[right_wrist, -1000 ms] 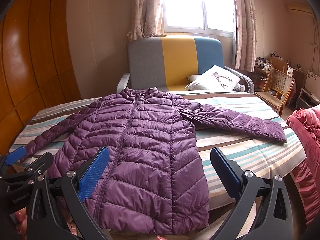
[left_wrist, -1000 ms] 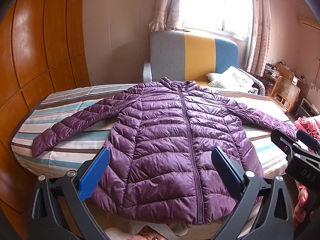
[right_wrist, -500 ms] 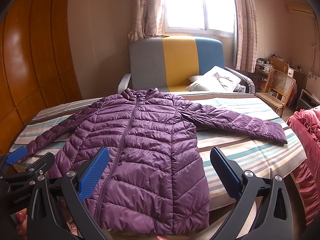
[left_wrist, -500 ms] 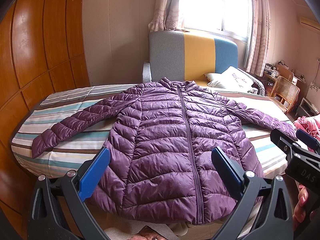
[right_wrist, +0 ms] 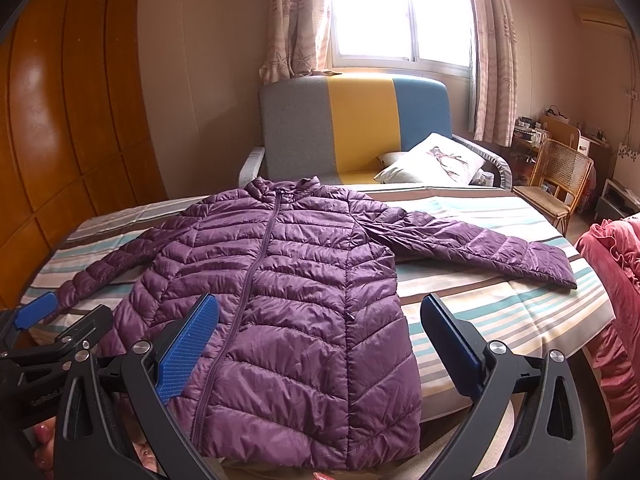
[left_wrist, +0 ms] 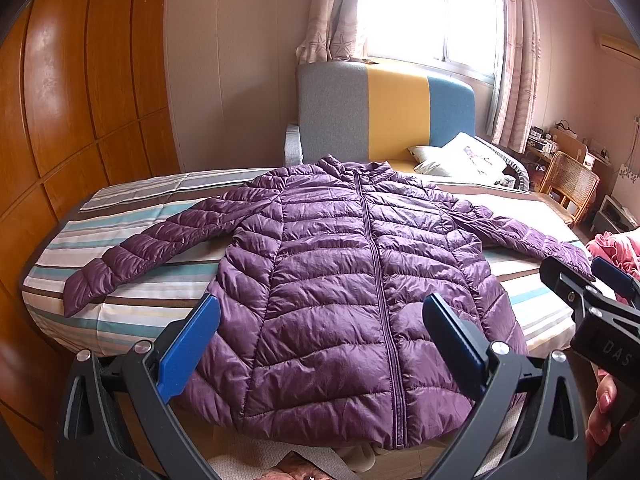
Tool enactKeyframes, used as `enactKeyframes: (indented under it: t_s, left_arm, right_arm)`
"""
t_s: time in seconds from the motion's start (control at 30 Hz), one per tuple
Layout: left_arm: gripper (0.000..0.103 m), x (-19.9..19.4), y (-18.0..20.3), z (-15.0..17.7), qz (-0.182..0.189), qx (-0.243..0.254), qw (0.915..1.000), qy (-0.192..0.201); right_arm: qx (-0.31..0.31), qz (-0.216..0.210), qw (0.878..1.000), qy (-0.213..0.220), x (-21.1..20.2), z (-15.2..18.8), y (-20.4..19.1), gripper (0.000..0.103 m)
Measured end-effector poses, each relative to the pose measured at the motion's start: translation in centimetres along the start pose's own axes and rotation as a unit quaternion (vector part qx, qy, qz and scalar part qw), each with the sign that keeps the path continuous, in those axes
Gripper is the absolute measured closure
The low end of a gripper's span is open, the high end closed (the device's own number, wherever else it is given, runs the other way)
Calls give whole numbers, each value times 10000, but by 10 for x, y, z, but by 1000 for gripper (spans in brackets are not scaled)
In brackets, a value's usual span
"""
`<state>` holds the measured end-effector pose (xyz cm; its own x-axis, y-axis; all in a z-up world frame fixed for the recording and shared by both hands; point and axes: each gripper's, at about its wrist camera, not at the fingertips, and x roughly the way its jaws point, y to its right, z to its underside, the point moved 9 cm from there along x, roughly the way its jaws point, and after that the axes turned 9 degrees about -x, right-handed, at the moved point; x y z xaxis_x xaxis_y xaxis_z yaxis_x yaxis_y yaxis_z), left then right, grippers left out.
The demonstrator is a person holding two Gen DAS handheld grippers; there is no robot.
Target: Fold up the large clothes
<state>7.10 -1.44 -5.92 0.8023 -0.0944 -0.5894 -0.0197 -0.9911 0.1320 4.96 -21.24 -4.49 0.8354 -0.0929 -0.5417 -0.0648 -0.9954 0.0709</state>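
Nothing much has shifted over the last second: both tools hang where they were, and the purple puffer jacket (left_wrist: pixel 340 280) lies just as flat on the striped bed (left_wrist: pixel 132 312).

From where I stand, the left gripper (left_wrist: pixel 320 344) fills the bottom of its own picture with its blue pads spread wide, holding nothing. The right gripper (right_wrist: pixel 320 344) does the same in its view, jaws apart and empty.

The jacket lies face up with the zip closed, collar toward the top of the frame near the grey, yellow and blue sofa (left_wrist: pixel 384 112), hem toward the bottom, just ahead of both tools. Its long axis runs straight away from them. In the left wrist view the left sleeve (left_wrist: pixel 152 248) stretches to the left middle of the frame. In the right wrist view the right sleeve (right_wrist: pixel 480 248) reaches out to the right middle.

Each tool sits near one hem corner, the left one nearer the left sleeve, the right one nearer the right sleeve. I'd guess folding has not yet begun, and that each sleeve will go to its closer tool.
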Motion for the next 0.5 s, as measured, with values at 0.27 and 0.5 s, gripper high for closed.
enactKeyframes:
  t_s: [0.27,0.5]
  left_arm:
    - [2,0,0,0,0,2,10000,-6]
    - [2,0,0,1,-9,3,10000,-26]
  right_arm:
    - [-8,6,10000,-9,0,0,-1,3]
    - [-10,-2,10000,-16,0,0,-1,3]
